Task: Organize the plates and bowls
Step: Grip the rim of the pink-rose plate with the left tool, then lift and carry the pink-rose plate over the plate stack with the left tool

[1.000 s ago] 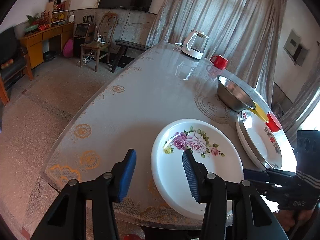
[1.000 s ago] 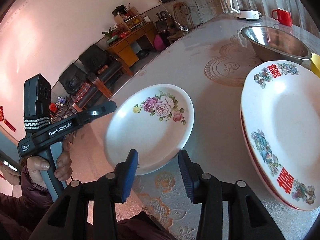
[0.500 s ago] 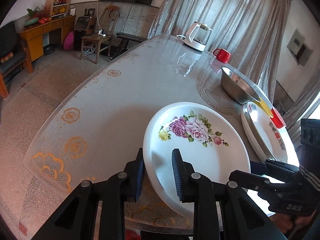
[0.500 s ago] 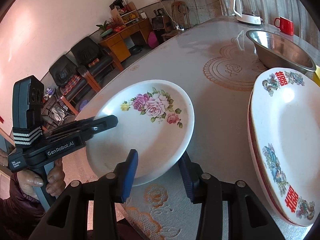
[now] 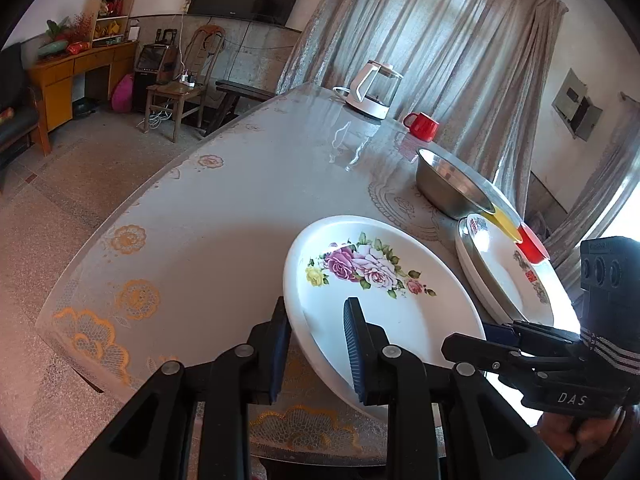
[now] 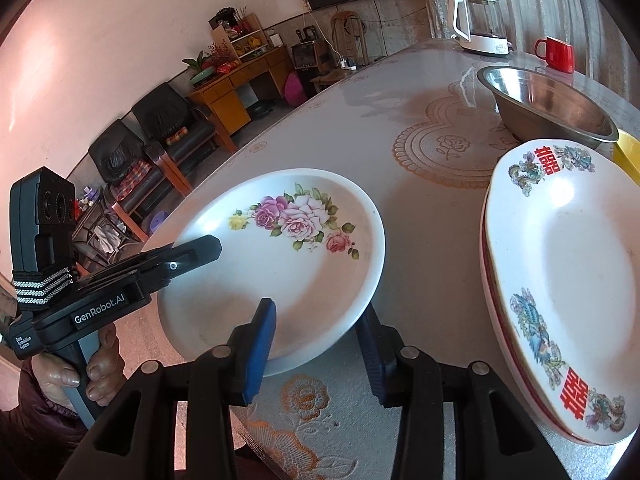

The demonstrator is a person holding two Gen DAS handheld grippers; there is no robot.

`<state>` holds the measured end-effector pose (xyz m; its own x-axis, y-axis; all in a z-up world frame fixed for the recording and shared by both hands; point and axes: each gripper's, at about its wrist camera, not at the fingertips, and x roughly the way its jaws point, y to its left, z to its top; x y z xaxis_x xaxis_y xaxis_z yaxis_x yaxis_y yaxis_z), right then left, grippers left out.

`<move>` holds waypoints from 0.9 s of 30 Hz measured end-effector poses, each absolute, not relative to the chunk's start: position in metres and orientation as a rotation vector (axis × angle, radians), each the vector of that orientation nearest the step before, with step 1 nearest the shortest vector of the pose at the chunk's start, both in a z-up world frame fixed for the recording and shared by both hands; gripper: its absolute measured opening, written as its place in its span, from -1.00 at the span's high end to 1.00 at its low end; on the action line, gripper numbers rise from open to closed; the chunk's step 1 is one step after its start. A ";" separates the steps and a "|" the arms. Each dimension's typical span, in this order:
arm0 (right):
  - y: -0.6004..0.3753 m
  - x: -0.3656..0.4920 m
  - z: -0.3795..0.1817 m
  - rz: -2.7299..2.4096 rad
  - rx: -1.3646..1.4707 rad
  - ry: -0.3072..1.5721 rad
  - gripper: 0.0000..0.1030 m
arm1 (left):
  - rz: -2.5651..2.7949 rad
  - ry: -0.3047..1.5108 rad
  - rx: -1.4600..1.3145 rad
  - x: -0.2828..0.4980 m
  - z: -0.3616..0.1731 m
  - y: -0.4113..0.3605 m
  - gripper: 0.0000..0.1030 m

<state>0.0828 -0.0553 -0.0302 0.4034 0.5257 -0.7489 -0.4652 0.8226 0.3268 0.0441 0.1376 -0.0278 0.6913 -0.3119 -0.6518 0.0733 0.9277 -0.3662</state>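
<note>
The left gripper (image 5: pixel 316 354) has just squeezed onto the flower plate's (image 5: pixel 384 300) rim and tilts it up. The right gripper (image 6: pixel 316 344) sits apart around the near edge, not pinching. I think it goes onto the plate stack (image 6: pixel 568 288) next.

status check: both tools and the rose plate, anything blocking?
Left tool just closed, shut on rose plate rim. Right tool straddles its near edge, pads apart. Plate stack beside it, apart; nothing blocking.
</note>
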 end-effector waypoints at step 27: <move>-0.132 0.063 0.014 0.489 0.199 0.817 0.20 | -0.410 0.654 -0.233 0.053 0.030 0.064 0.45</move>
